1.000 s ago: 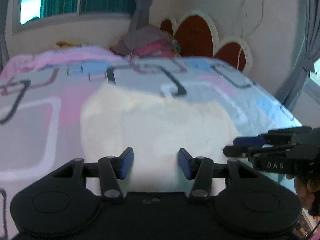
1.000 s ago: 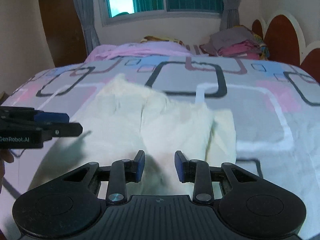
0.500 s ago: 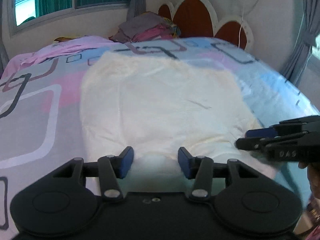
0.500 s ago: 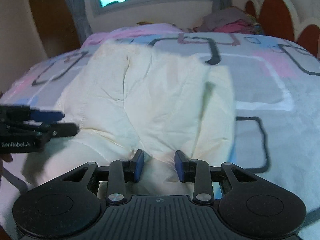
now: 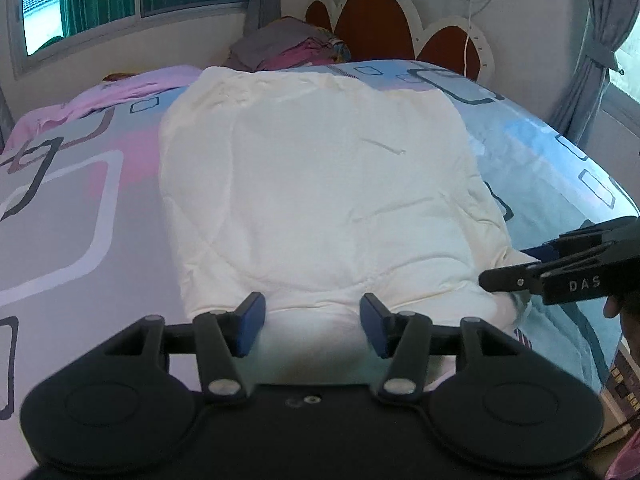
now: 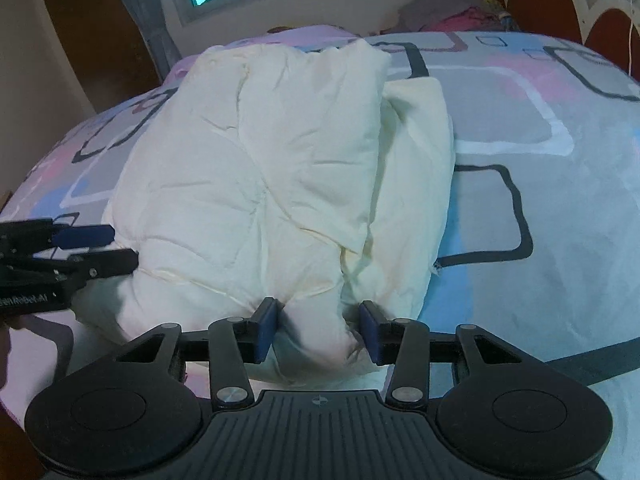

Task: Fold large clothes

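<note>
A cream garment (image 5: 312,184) lies folded on the patterned bed sheet (image 5: 80,208), with a second layer sticking out along its right side in the right wrist view (image 6: 416,184). My left gripper (image 5: 312,328) is at the garment's near edge. Its jaws are opening, and cloth lies between the pads without being pinched. My right gripper (image 6: 317,330) straddles a loose bunch of the same near hem (image 6: 316,332). Those jaws are opening too, with gaps showing beside the pads. Each gripper shows in the other's view, the right gripper (image 5: 510,266) at the garment's right corner and the left gripper (image 6: 122,246) at its left.
A pile of folded clothes (image 5: 288,48) sits by the brown scalloped headboard (image 5: 372,24). A pink cloth (image 5: 132,88) lies at the far left under the window. The bed's right edge drops off near a grey curtain (image 5: 592,60). A hand holds the right gripper (image 5: 624,312).
Both grippers came down and forward onto the bed, laying the garment flat. The right jaws spread apart and let the bunched hem go. The left jaws widened slightly.
</note>
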`<state>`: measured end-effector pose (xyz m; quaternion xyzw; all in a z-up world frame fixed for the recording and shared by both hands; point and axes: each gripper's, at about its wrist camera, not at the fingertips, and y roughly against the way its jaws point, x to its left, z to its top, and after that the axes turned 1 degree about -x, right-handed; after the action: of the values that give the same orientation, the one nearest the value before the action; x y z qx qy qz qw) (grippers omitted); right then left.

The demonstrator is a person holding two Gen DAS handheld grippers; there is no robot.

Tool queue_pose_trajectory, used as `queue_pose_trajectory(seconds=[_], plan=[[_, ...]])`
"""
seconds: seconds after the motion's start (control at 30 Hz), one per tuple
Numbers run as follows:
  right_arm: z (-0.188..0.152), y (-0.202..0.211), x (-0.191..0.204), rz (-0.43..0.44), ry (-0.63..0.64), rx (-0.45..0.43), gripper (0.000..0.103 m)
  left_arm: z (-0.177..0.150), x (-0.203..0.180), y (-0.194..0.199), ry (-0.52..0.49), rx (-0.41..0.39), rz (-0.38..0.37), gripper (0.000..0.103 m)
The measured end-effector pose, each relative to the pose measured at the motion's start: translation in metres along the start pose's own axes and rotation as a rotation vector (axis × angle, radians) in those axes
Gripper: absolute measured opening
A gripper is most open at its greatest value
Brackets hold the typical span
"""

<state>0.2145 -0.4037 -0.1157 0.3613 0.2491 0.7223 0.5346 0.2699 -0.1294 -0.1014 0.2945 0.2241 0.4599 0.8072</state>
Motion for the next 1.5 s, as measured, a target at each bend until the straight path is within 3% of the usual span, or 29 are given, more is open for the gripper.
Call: queue_pose_trajectory(seconds=[0.07,0.1,0.13,0.2,0.27,0.37,0.47,0.67,0.83,1.1,1.3,1.33,1.4,1.5], plan=[[0.006,0.013,-0.007,0.008,-0.034,-0.031,0.047,0.005,0.005,0.011,0.019,-0.014,0.004,0.058],[0.009,0.022,-0.014,0.001,-0.071,-0.068,0.070,0.006,0.010,0.017,0.044,-0.043,0.035,0.086],[0.011,0.031,-0.023,0.003,-0.110,-0.114,0.082,0.005,0.014,0.023,0.070,-0.083,0.082,0.100],[0.016,0.037,-0.045,0.035,-0.198,-0.146,0.087,0.005,0.028,0.026,0.112,-0.133,0.136,0.102],[0.021,0.032,-0.068,0.046,-0.298,-0.139,0.087,0.009,0.044,0.016,0.175,-0.095,0.113,0.103],[0.026,0.019,-0.096,0.089,-0.419,-0.122,0.087,0.012,0.068,-0.001,0.303,-0.056,0.017,0.102],[0.032,0.004,-0.116,0.167,-0.534,-0.126,0.103,0.012,0.088,-0.021,0.431,-0.005,-0.082,0.101],[0.041,-0.023,-0.138,0.279,-0.633,-0.081,0.103,0.008,0.118,-0.050,0.621,0.035,-0.218,0.097],[0.037,-0.037,-0.145,0.346,-0.624,-0.067,0.103,0.002,0.124,-0.062,0.693,0.048,-0.260,0.097],[0.056,-0.057,-0.132,0.418,-0.454,-0.013,0.103,0.000,0.125,-0.074,0.742,0.063,-0.301,0.092],[0.066,-0.066,-0.114,0.395,-0.364,0.017,0.102,0.011,0.114,-0.075,0.681,0.068,-0.248,0.089],[0.068,-0.067,-0.112,0.392,-0.350,0.020,0.100,0.014,0.112,-0.075,0.667,0.068,-0.244,0.089],[0.069,-0.070,-0.112,0.427,-0.363,0.030,0.076,0.017,0.108,-0.075,0.656,0.061,-0.244,0.088],[0.070,-0.066,-0.113,0.431,-0.350,0.024,0.065,0.022,0.100,-0.069,0.613,0.021,-0.247,0.081]])
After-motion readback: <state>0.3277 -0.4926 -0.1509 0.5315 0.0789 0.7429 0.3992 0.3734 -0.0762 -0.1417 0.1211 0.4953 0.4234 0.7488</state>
